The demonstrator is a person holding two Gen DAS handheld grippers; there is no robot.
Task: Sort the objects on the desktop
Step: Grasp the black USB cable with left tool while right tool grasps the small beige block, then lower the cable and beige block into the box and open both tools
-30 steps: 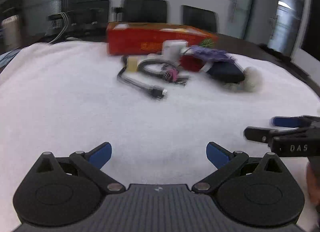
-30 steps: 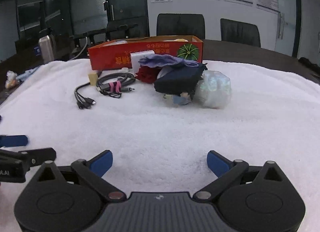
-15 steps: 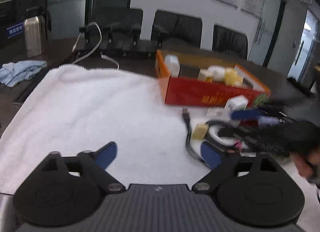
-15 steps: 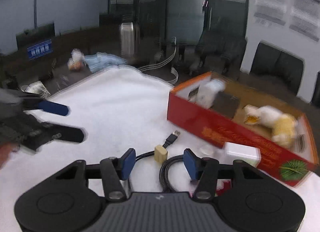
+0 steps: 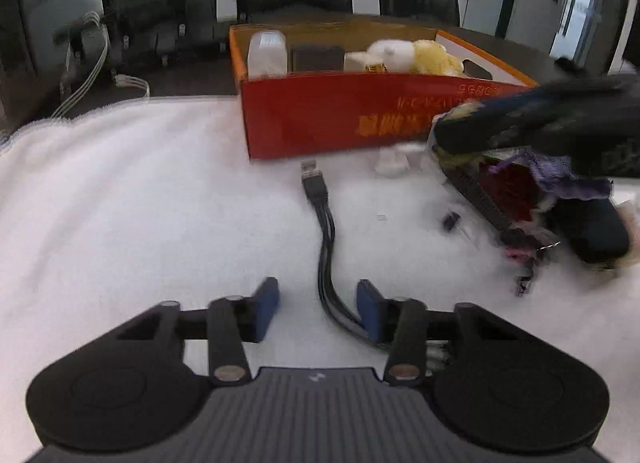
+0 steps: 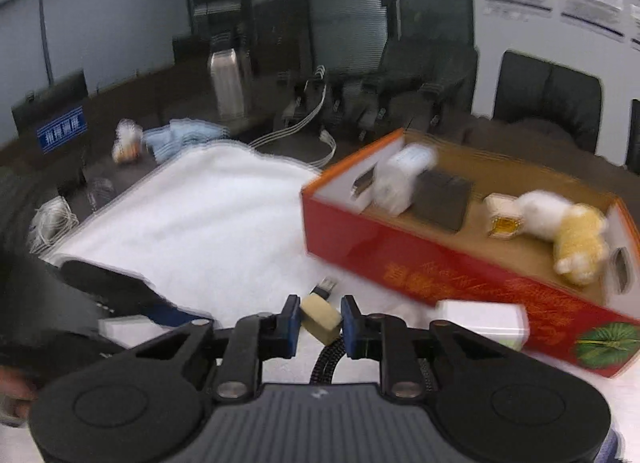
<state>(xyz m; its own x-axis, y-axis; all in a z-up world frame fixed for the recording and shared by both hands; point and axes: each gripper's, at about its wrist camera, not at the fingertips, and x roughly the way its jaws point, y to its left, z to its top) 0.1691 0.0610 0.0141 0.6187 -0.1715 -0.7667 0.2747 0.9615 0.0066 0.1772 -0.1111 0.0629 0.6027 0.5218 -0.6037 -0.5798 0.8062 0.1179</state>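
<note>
A black multi-strand USB cable lies on the white towel, in front of the red cardboard box. The cable runs between the pads of my left gripper, touching only the right pad. Those jaws are closing with a gap still left. My right gripper is closing too, its blue pads against both sides of a small beige block, above a braided cable. In the left wrist view the right gripper is a dark blur over the pile.
The box holds a white bottle, a dark block and a white-and-yellow plush toy. A white charger lies by the box. A purple cloth and dark pouch are piled at right. A steel flask stands beyond the towel.
Both pairs of jaws have narrowed from wide open. The left gripper moved across the towel to the black cable. The right one swung to the beige block and closed around it.
</note>
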